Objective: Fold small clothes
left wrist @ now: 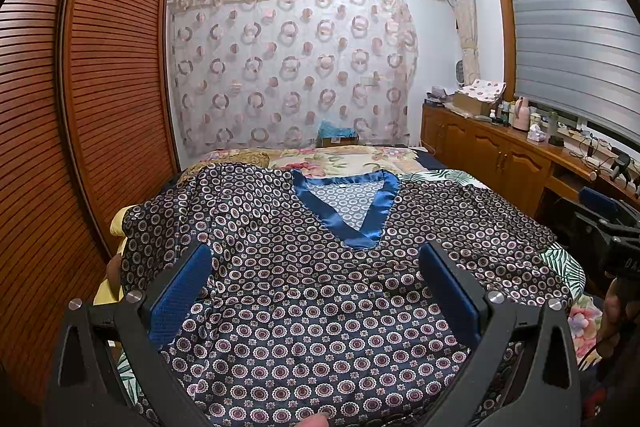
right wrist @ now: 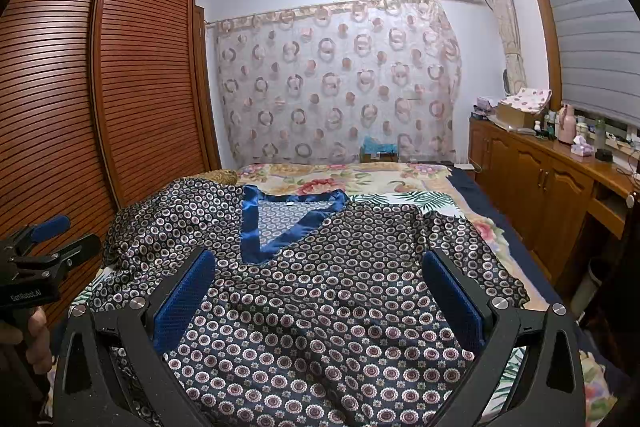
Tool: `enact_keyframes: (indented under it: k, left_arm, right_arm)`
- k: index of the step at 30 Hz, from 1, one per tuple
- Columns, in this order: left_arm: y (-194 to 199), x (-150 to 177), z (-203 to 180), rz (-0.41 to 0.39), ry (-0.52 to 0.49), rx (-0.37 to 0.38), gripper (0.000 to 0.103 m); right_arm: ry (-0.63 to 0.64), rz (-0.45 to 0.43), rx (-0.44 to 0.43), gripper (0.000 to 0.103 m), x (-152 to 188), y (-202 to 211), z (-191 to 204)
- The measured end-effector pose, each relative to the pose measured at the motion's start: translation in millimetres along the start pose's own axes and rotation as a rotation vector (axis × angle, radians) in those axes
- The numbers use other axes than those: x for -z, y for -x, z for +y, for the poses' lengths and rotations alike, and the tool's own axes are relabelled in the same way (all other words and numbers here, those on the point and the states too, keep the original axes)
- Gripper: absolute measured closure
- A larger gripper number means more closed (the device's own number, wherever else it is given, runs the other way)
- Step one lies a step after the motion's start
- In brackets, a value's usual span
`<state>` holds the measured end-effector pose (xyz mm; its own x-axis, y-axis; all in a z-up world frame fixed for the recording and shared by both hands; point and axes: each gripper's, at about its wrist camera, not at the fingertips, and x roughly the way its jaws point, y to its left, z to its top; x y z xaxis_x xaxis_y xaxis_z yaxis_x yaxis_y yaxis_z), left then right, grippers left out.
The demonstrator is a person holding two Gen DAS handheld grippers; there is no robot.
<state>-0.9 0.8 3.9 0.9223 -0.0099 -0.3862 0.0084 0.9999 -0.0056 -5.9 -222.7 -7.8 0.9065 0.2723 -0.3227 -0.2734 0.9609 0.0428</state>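
Both claws hang low over the shirt [left wrist: 320, 307] on the bed [right wrist: 400, 179]. The left claw [left wrist: 316, 291] is spread wide and holds nothing. The right claw [right wrist: 320, 291] is the same.

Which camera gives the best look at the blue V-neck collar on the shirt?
The left wrist view: the blue collar sits near centre, facing the lens almost squarely between the open fingers. In the right wrist view the collar is fully visible too, but off to the left and skewed.

Navy circle-print satin V-neck top [left wrist: 320, 287] spread flat on floral-covered bed [right wrist: 360, 179], neckline at far side. Louvred wooden wardrobe [left wrist: 100, 87] left of bed, wooden cabinet counter [right wrist: 560, 179] right, ring-patterned curtain [right wrist: 340, 83] behind.
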Motion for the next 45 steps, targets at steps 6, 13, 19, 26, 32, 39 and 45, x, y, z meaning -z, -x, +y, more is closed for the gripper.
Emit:
enact_keyframes:
  k: [6, 13, 19, 26, 32, 39, 45]
  left_arm:
    - [0.3, -0.4, -0.5, 0.000, -0.002, -0.001, 0.000]
    - [0.2, -0.2, -0.7, -0.001, -0.003, -0.002, 0.000]
    - [0.4, -0.3, -1.2, -0.002, -0.005, -0.003, 0.000]
    - [0.6, 0.0, -1.3, -0.002, -0.006, -0.004, 0.000]
    - [1.5, -0.2, -0.7, -0.002, -0.007, -0.004, 0.000]
    - [1.8, -0.5, -1.1, -0.002, -0.007, -0.004, 0.000]
    - [1.6, -0.2, -1.1, -0.002, -0.008, -0.005, 0.000]
  right_arm:
    - [-0.001, 0.002, -0.002, 0.000, 0.7, 0.2, 0.1]
    - [-0.003, 0.004, -0.002, 0.000, 0.8, 0.0, 0.5]
    - [-0.004, 0.006, -0.004, 0.000, 1.0, -0.6, 0.5]
    - [-0.005, 0.007, -0.003, 0.000, 1.3, -0.8, 0.5]
    - [-0.006, 0.010, -0.004, 0.000, 1.5, -1.9, 0.8]
    - [-0.005, 0.010, -0.004, 0.000, 1.7, -1.7, 0.9]
    - [-0.007, 0.010, -0.004, 0.000, 1.4, -1.9, 0.8]
